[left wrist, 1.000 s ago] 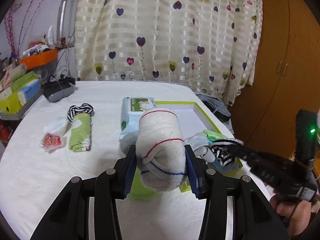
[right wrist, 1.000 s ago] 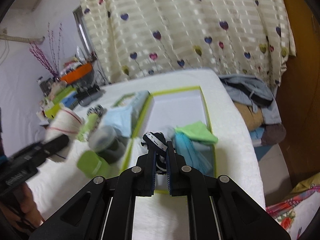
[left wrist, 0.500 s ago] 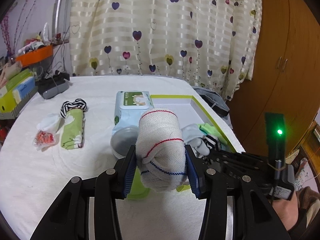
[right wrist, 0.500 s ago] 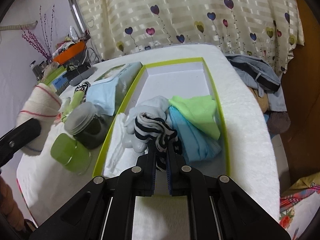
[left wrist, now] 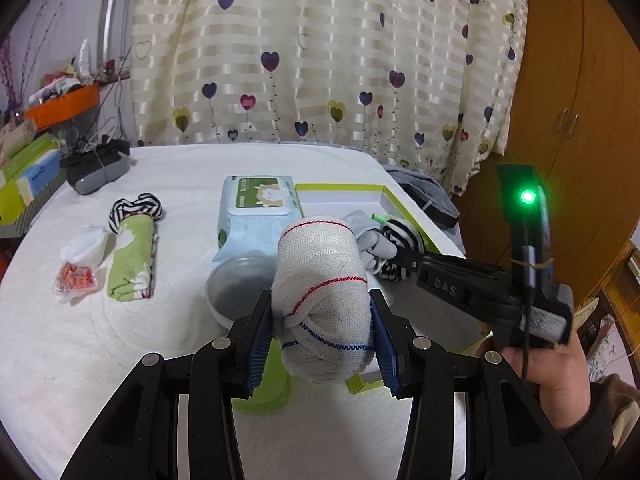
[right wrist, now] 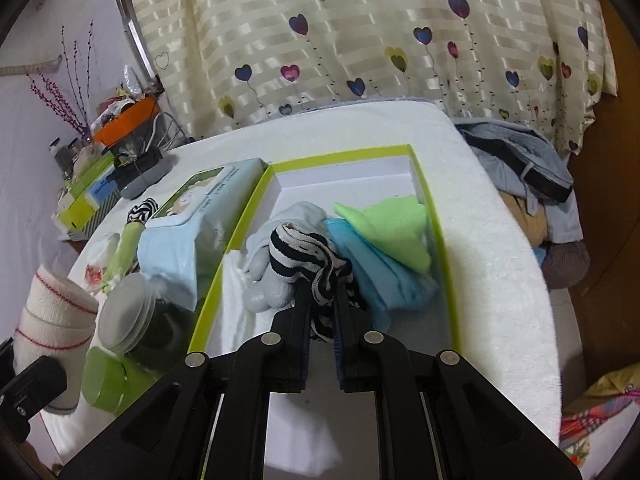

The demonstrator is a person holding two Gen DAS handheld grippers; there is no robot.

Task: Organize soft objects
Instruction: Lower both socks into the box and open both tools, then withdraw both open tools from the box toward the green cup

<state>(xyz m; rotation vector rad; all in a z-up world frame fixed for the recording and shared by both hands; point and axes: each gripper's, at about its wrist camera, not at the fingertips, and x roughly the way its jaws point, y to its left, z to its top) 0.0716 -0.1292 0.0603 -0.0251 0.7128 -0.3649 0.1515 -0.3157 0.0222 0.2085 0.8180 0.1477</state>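
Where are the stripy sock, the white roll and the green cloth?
Stripy sock (right wrist: 308,252), right wrist view, on its bunched middle above the fingers.
White roll (left wrist: 320,280), left wrist view, on its front face.
Green cloth (right wrist: 394,226), right wrist view, on its folded top.

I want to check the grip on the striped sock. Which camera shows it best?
The right wrist view: the striped sock lies centered, pinched by the right hand-held gripper. The left wrist view shows only part of it behind the rolled white cloth.

table (left wrist: 168,344), white cover | green-rimmed box (right wrist: 438,236) | wipes pack (left wrist: 256,208) | green roll (left wrist: 132,260) | jar (right wrist: 128,312)
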